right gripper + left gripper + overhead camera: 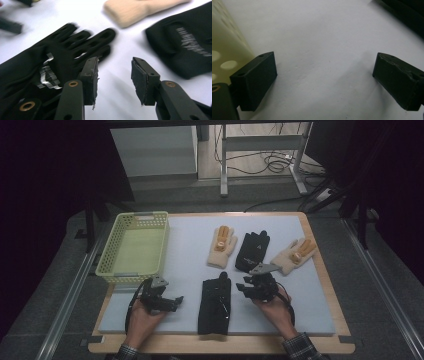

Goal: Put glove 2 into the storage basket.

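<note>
Right now the near black glove [214, 305] lies flat on the white mat [190, 245], cuff toward the person, fingers pointing to 12 o'clock, between the two hands. In the right gripper view the same glove [50, 62] sits at 9 o'clock of the jaws, just beside the left jaw, not between them. The right tongs [248, 289] are part open with nothing in them; bare mat shows in the gap. A second black glove [252, 251] lies at 1 o'clock of the near one, with a cream glove [222, 246] at its 9 o'clock and another cream glove [295, 255] at its 3 o'clock. The left tongs [175, 301] stand wide open over bare mat at 9 o'clock of the near glove, empty. The green basket [134, 247] sits at 11 o'clock of the left hand, well apart from the gloves.

Judged step: the right tongs are going for a black glove, likely to pair or move it. To do it well, bring the jaws squarely over a fold or edge of fabric, press low to the mat, and pinch one layer cleanly, clear of the neighbouring glove.

Hard to tell: which black glove is the target. The right gripper view is motion-blurred. The basket floor looks empty, but its near wall hides part. Glove logo text is unreadable. The tabletop [327, 270] edge is partly cut off by the forearms.
</note>
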{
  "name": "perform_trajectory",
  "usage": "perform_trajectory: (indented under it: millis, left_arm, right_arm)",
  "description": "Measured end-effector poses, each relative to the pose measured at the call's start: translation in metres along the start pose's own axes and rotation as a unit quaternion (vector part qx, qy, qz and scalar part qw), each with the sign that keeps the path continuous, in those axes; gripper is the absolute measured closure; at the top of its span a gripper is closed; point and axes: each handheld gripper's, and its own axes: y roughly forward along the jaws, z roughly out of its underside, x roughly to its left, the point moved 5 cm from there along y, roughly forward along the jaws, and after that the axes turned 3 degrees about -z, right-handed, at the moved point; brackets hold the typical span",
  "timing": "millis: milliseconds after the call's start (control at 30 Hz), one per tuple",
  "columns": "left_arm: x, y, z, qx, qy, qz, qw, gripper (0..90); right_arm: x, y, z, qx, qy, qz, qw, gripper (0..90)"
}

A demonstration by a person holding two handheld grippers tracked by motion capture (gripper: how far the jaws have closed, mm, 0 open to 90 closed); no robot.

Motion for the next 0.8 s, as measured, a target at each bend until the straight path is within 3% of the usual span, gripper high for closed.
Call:
perform_trajectory:
  millis: [233, 333, 367, 433, 633, 800]
  left_arm:
    - [0.000, 0.000, 0.000, 0.001, 0.000, 0.000, 1.0000, 5.2]
    - [0.000, 0.000, 0.000, 0.001, 0.000, 0.000, 1.0000, 5.2]
    - [0.000, 0.000, 0.000, 0.001, 0.000, 0.000, 1.0000, 5.2]
    - [0.000, 0.000, 0.000, 0.001, 0.000, 0.000, 1.0000, 5.2]
    - [0.000, 0.000, 0.000, 0.001, 0.000, 0.000, 1.0000, 5.2]
    - [0.000, 0.000, 0.000, 0.001, 0.000, 0.000, 1.0000, 5.2]
  right_arm:
    - [-0.045, 0.000, -0.015, 0.000, 0.013, 0.041, 0.9991, 55.9]
    - [-0.063, 0.005, -0.022, 0.002, 0.015, 0.053, 0.9985, 55.9]
    - [-0.063, 0.005, -0.022, 0.002, 0.015, 0.053, 0.9985, 55.9]
    - [-0.080, 0.012, -0.031, 0.005, 0.014, 0.069, 0.9975, 54.4]
    - [-0.106, 0.033, -0.051, 0.007, 0.026, 0.088, 0.9957, 47.5]
    - [-0.117, 0.049, -0.057, 0.022, 0.026, 0.109, 0.9934, 40.2]
